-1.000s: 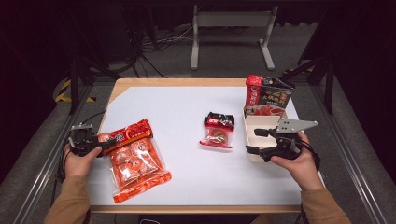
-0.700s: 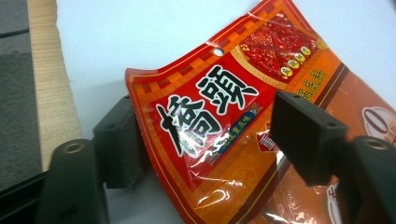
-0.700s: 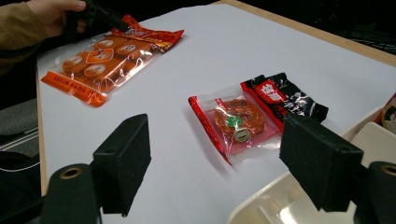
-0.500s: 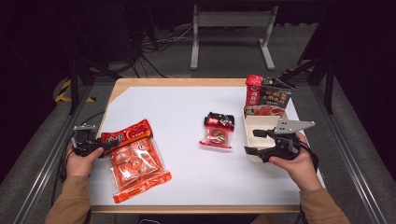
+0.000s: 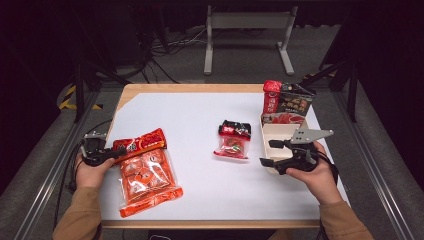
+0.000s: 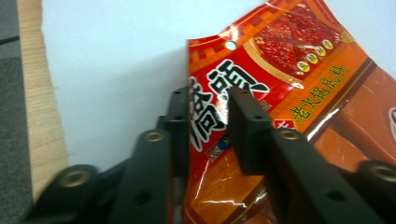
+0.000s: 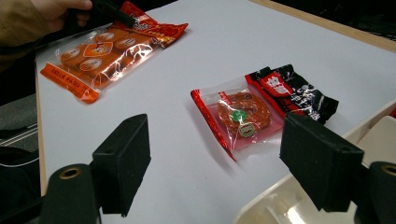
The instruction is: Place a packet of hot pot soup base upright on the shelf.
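Jaws of your left gripper [image 6: 208,126] cover part of the white Chinese characters on the glossy red-orange sauce packet [image 5: 138,143] they're clamped on, at the high view's lower left — the yellow print beside them is too small to read. Your right gripper [image 5: 273,153], jaws wide apart, hovers level over the cream plastic tray's [image 5: 276,132] near edge — your hand [image 5: 311,172] low at lower right.
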Tool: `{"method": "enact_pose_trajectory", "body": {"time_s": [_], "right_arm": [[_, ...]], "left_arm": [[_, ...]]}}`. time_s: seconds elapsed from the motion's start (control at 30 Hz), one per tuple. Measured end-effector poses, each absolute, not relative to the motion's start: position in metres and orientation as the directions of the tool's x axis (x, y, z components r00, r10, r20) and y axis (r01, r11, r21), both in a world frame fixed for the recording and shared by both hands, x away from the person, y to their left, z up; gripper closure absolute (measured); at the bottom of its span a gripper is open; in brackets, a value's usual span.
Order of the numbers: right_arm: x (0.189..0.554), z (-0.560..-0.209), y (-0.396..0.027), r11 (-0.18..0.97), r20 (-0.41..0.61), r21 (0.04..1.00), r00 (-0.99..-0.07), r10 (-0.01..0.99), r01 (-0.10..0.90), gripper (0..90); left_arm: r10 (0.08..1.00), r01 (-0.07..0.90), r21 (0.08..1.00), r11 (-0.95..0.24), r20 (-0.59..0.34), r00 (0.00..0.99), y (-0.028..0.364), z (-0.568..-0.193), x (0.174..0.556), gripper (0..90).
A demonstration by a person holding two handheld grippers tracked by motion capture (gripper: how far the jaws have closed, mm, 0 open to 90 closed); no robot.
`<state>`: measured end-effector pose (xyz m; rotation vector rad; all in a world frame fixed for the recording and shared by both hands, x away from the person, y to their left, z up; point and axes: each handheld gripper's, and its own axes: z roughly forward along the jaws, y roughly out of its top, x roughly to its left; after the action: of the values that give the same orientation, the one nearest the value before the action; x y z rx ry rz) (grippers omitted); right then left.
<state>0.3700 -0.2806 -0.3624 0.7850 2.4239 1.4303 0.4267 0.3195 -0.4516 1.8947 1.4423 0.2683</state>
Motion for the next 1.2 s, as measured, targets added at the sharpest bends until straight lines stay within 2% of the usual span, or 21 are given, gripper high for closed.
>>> {"method": "enact_pose_trajectory", "body": {"time_s": [0.07, 0.23, 0.4, 0.47, 0.67, 0.97, 1.2], "right_arm": [[0.370, -0.363, -0.281, 0.383, 0.080, 0.861, -0.833, 0.548, 0.334, 25.3], [0.370, -0.362, -0.282, 0.378, 0.083, 0.862, -0.831, 0.550, 0.337, 25.3], [0.370, -0.362, -0.283, 0.373, 0.086, 0.863, -0.827, 0.556, 0.341, 25.3], [0.369, -0.362, -0.284, 0.370, 0.087, 0.865, -0.827, 0.556, 0.339, 26.3], [0.369, -0.361, -0.284, 0.369, 0.086, 0.867, -0.830, 0.551, 0.335, 30.1], [0.367, -0.361, -0.279, 0.378, 0.068, 0.875, -0.849, 0.525, 0.303, 38.5], [0.367, -0.360, -0.278, 0.380, 0.054, 0.881, -0.857, 0.512, 0.282, 42.6]], "left_arm": [[0.901, 0.757, 0.647, -0.088, -0.273, 0.338, 0.321, -0.452, 0.427, 83.8], [0.899, 0.752, 0.654, -0.081, -0.279, 0.339, 0.321, -0.450, 0.425, 88.9], [0.884, 0.732, 0.681, -0.038, -0.318, 0.342, 0.327, -0.445, 0.422, 90.0], [0.863, 0.726, 0.687, -0.007, -0.363, 0.352, 0.329, -0.441, 0.420, 90.0], [0.861, 0.704, 0.709, -0.021, -0.345, 0.374, 0.328, -0.429, 0.416, 90.0], [0.835, 0.602, 0.799, -0.001, -0.330, 0.440, 0.322, -0.391, 0.401, 90.0], [0.816, 0.524, 0.851, -0.027, -0.284, 0.504, 0.307, -0.362, 0.390, 90.0]]}}
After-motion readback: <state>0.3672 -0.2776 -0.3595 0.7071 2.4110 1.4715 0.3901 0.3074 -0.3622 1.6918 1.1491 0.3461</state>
